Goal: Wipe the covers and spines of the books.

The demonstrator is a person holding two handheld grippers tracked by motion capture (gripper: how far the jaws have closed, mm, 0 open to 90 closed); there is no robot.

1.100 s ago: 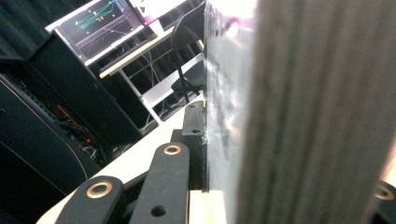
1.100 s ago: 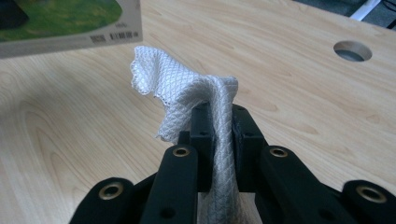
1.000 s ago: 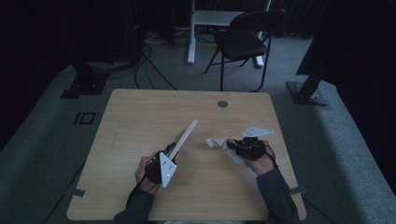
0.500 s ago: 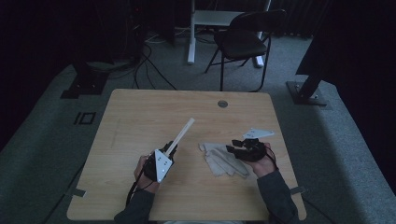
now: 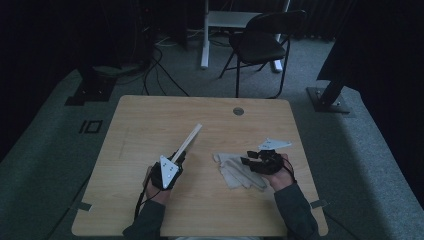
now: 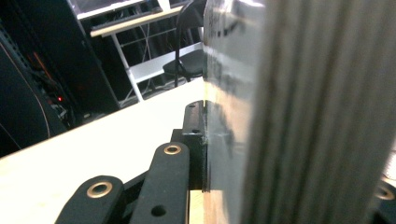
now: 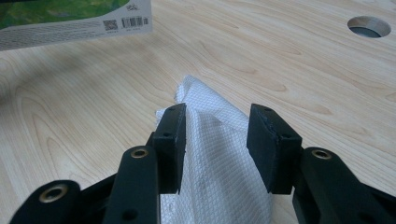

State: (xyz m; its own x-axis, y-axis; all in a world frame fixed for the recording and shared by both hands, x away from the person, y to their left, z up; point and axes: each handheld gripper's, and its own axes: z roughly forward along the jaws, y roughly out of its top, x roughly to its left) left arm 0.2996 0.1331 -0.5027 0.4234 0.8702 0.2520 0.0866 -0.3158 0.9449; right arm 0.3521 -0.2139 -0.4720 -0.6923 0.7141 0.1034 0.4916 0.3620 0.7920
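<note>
My left gripper (image 5: 178, 156) is shut on one end of a long thin wooden panel (image 5: 188, 140), which slants up and away over the table (image 5: 150, 120). In the left gripper view a black pad (image 6: 194, 140) presses flat on the panel's glossy face (image 6: 233, 93). A white gridded cloth (image 5: 235, 172) lies flat on the table beside my right gripper (image 5: 245, 161). That gripper's jaws have just been opening. They stand apart over the cloth (image 7: 205, 186), which lies loose between the pads of my right gripper (image 7: 218, 112). The panel's printed face with a barcode (image 7: 74, 18) hangs ahead.
A round cable hole (image 5: 238, 111) sits near the table's far edge. Beyond the table stand a black folding chair (image 5: 260, 42) and a white desk frame (image 5: 205, 35). Cables trail on the floor at far left, and a dark stand base (image 5: 327, 100) is at the right.
The cloth, bunched at the right gripper a second ago, now lies spread on the table and the jaws stand apart. The left gripper and panel have shifted slightly left.
</note>
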